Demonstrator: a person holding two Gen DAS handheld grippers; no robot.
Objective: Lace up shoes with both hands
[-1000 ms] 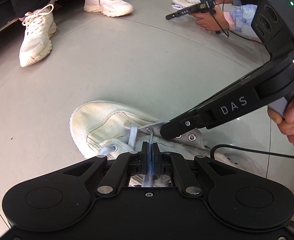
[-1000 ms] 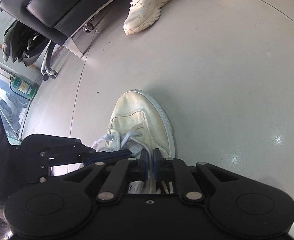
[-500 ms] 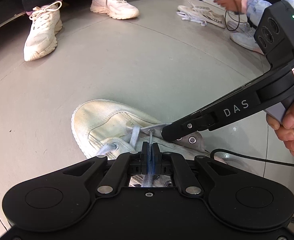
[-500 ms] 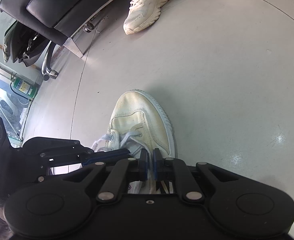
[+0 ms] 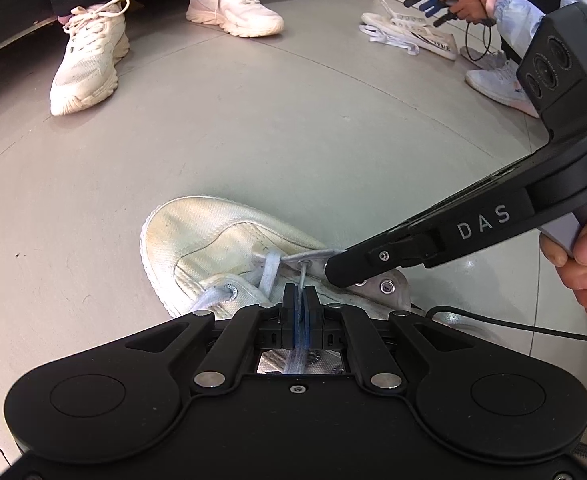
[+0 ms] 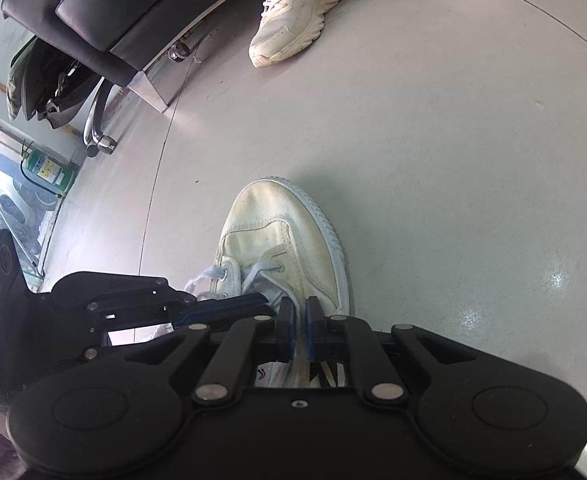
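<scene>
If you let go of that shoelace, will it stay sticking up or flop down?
Probably flop: the shoelace drapes limply across the canvas shoe. Its tip looks stiffer, standing straight from the left gripper. It seems very light.

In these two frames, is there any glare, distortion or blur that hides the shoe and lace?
Left wrist view: fisheye bends the floor; shoe and lace are sharp. Right wrist view: glare patches on the floor at right, clear of the shoe; dark vignette in the corners.
</scene>
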